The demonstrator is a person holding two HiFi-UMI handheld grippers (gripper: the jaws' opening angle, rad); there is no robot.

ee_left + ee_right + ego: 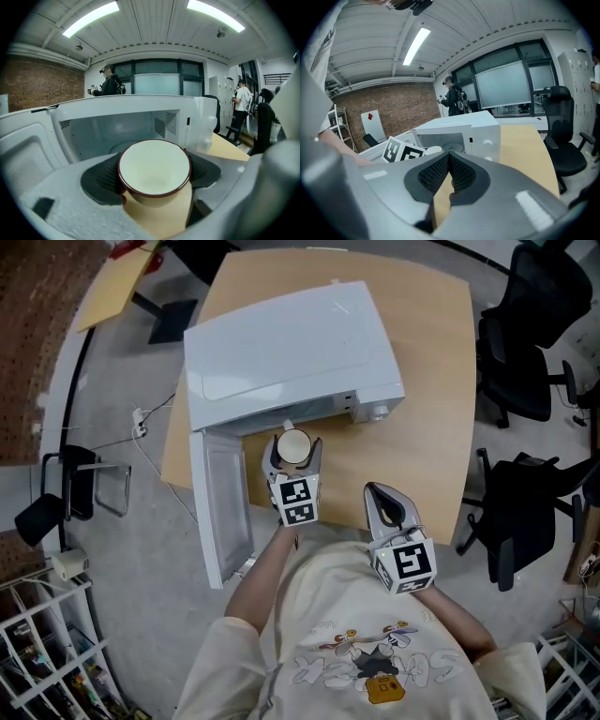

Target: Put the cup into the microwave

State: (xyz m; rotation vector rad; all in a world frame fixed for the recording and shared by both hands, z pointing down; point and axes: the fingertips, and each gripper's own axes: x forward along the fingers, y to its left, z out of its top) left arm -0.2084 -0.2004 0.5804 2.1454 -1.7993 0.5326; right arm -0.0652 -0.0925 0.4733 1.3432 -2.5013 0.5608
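- Your left gripper [293, 452] has its jaws clamped on the cup [153, 169], with a dark pad pressing each side.
- The cup sits between those jaws, just before the open mouth of the microwave [140, 108].
- The microwave door [221, 502] stands open, left of those jaws.
- Your right gripper [449, 158] has its jaws together, holding nothing, above the table [427, 427].

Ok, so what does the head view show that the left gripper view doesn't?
Only the head view shows the right gripper, jaws together, the person's shirt, the floor and the top of the microwave. Only the left gripper view shows the ceiling lights, the brick wall and a person by the windows. Both show the left gripper clamped on the cup in front of the open microwave.
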